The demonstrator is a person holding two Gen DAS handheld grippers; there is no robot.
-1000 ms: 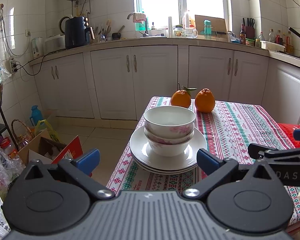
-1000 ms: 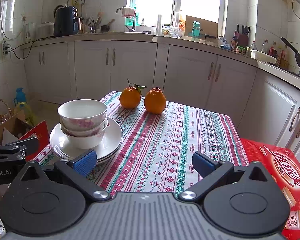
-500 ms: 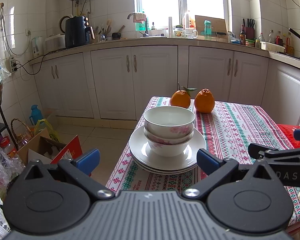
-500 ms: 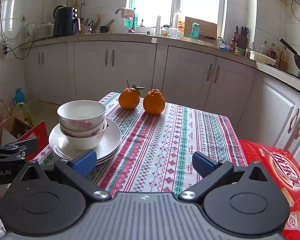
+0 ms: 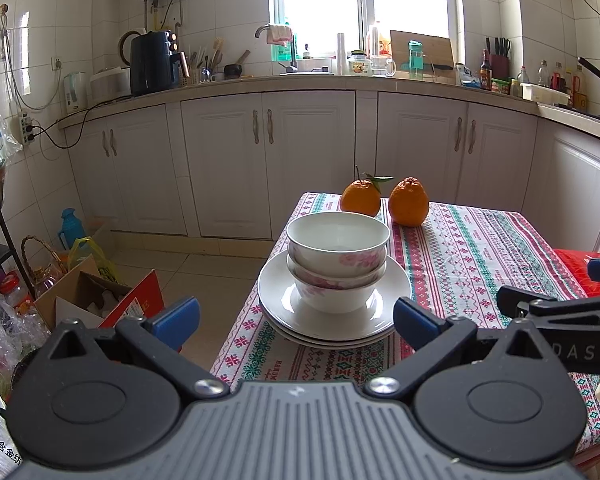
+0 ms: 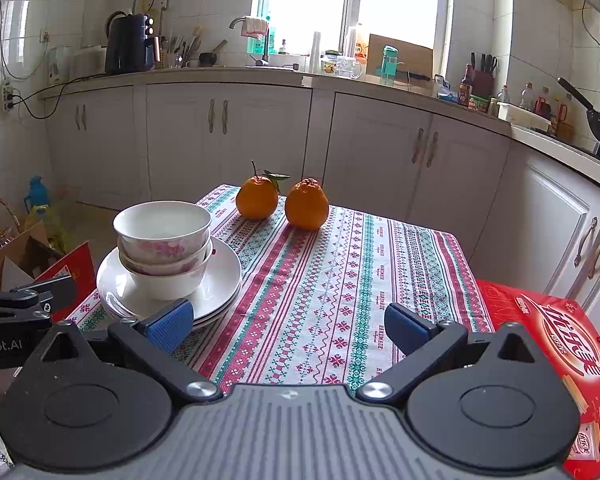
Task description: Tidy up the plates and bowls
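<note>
Two bowls [image 5: 337, 258] sat nested on stacked plates [image 5: 332, 320] on table [image 6: 340, 280]; stacking looked finished. Left hand-held gripper [image 5: 296, 318] and right hand-held gripper [image 6: 288, 320] both spread apart, empty.

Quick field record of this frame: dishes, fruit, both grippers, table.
bowls: two nested bowls, floral pattern, on the plates
plates: stack of white plates, near table's left edge
oranges: two oranges side by side at far end
table: patterned tablecloth
left gripper: open, empty, facing the stack
right gripper: open, empty, over bare cloth
</note>
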